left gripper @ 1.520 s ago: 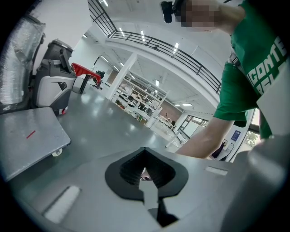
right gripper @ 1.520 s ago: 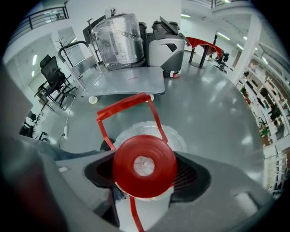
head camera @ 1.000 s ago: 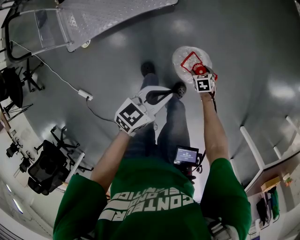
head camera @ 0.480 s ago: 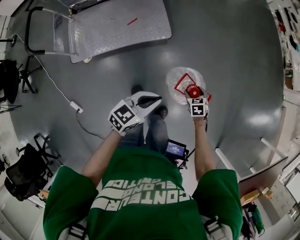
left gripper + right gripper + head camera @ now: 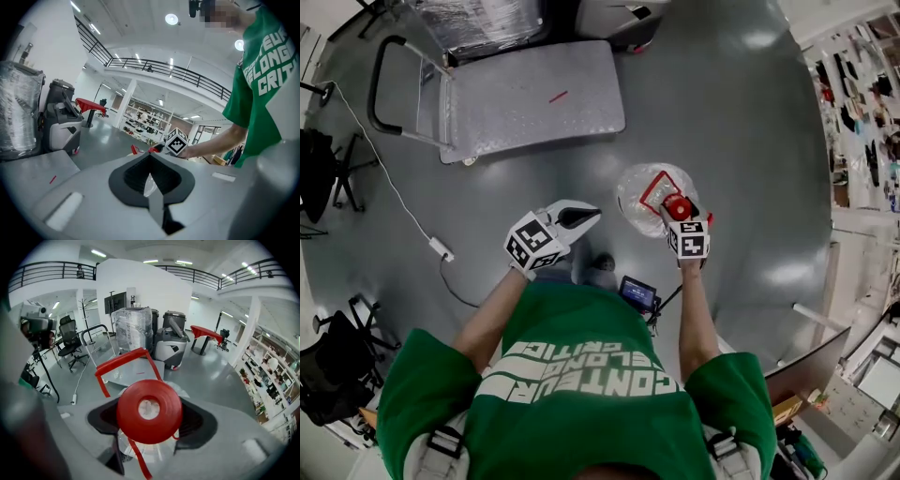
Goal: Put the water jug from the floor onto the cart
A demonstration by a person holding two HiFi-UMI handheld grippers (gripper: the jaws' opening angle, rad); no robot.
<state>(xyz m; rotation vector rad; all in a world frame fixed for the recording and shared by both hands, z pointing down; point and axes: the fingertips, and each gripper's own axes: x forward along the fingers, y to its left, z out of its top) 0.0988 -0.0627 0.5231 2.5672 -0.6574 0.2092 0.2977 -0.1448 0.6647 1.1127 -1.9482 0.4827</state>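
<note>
Held the large clear plastic water jug by its neck in the right gripper, with the jaws spread wide around the neck just under the round red cap and the pads closed on it. Probably gripped there so that the cap's broader rim sat on the pads and stopped the jug slipping through. Hung the jug bottom-down beneath the gripper, off the glossy grey floor by the look of it. Left the red strap handle untouched, standing up on the far side of the cap. Pointed the gripper steeply down, likely to let the weight hang straight under the grip rather than twist against it.

Held the left gripper closed tip to tip with nothing between the jaws, to the left of the jug and apart from it. Seemingly carried as a spare, near enough to steady the jug's side if needed.

Faced the flat grey metal platform cart, well ahead of the jug and bare on its deck apart from a small red mark. Not yet brought the jug over it. Judged the lift as done and the carry to the cart as the step in hand. Counted a swinging jug on a single neck grip as the main risk.
</note>
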